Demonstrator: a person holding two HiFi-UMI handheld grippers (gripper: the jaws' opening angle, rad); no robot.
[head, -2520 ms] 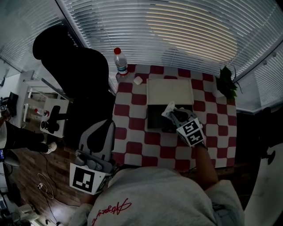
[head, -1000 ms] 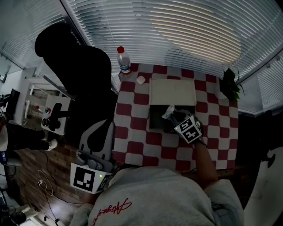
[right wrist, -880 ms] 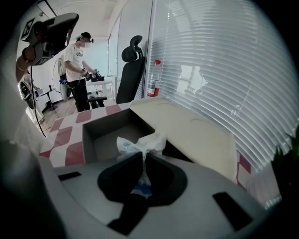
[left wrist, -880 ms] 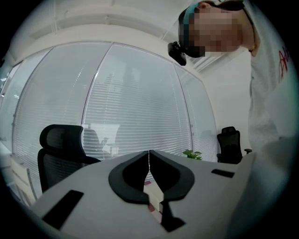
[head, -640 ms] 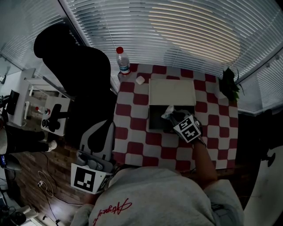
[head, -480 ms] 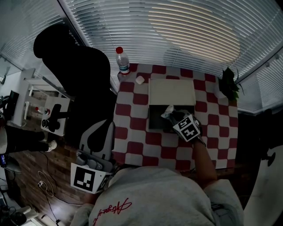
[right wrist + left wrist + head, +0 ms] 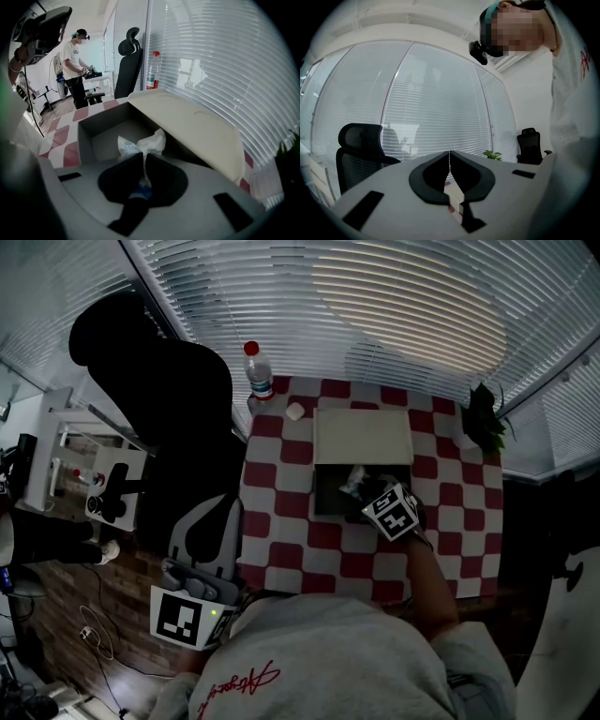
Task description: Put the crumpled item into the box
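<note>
The crumpled item (image 7: 140, 144) is a white wrapper with blue print, pinched between the jaws of my right gripper (image 7: 143, 159). It hangs over the open dark box (image 7: 105, 129), whose cream lid (image 7: 187, 126) is flipped back toward the window. In the head view the right gripper (image 7: 371, 495) holds the wrapper (image 7: 353, 480) above the box (image 7: 330, 493) on the checkered table (image 7: 281, 512). My left gripper (image 7: 449, 161) is shut with nothing in it, held low at the left beside the person's body (image 7: 202, 601), away from the table.
A water bottle (image 7: 257, 371) with a red cap and a small white object (image 7: 294, 411) stand at the table's far left corner. A green plant (image 7: 480, 416) sits at the far right. A black office chair (image 7: 159, 409) stands left of the table. Another person (image 7: 75, 65) works in the background.
My right gripper has moved slightly left and forward with the wrapper, from the box's right edge to further over its opening. The left gripper has stayed put.
</note>
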